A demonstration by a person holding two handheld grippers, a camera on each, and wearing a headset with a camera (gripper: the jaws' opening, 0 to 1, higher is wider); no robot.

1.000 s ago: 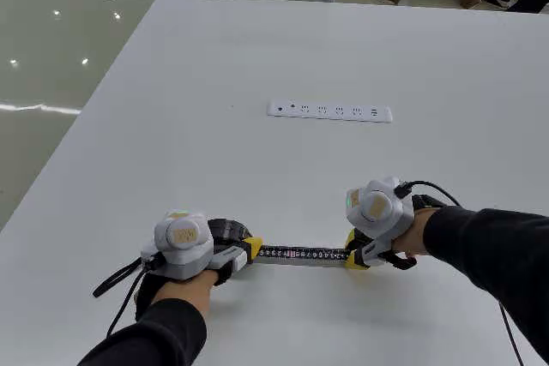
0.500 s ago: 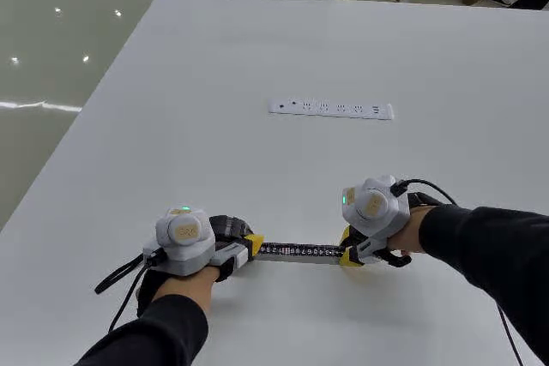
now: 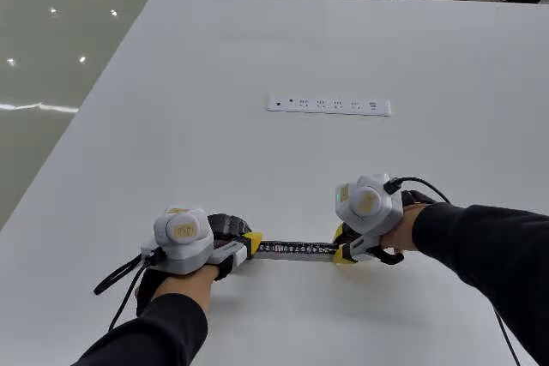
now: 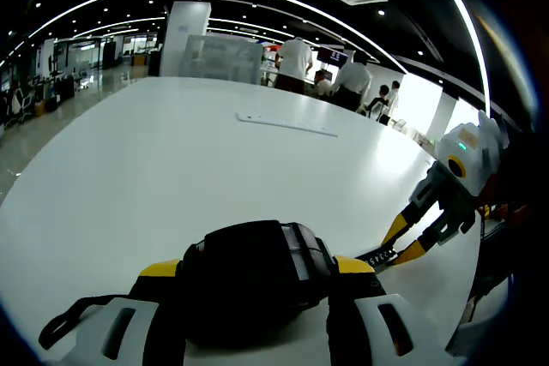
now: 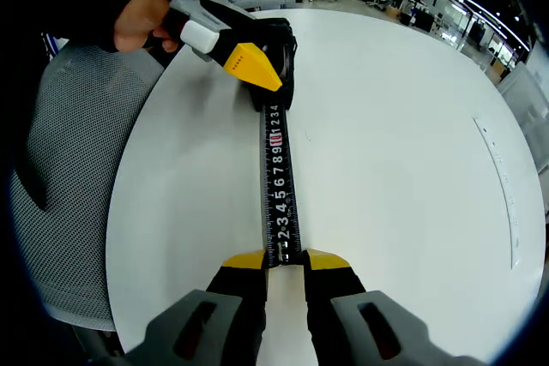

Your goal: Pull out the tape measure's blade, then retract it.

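Note:
The black tape measure case (image 3: pixel 225 228) lies on the white table (image 3: pixel 257 57), and my left gripper (image 3: pixel 244 242) is shut on it. In the left gripper view the case (image 4: pixel 257 276) sits between the yellow-tipped jaws of the left gripper (image 4: pixel 256 265). The numbered blade (image 3: pixel 296 249) runs right from the case, low over the table. My right gripper (image 3: pixel 340 250) is shut on the blade's end. In the right gripper view the blade (image 5: pixel 276 177) stretches from the right gripper (image 5: pixel 284 259) to the case (image 5: pixel 276 49), showing about 14 cm.
A white power strip (image 3: pixel 328 106) lies flat further back on the table. The table's left edge (image 3: pixel 86 117) drops to a glossy floor. A grey mesh chair (image 5: pixel 69 177) stands by the near edge. People stand beyond the far end.
My right gripper has moved a little left towards the case, so the exposed blade is shorter. The left gripper and case have stayed put.

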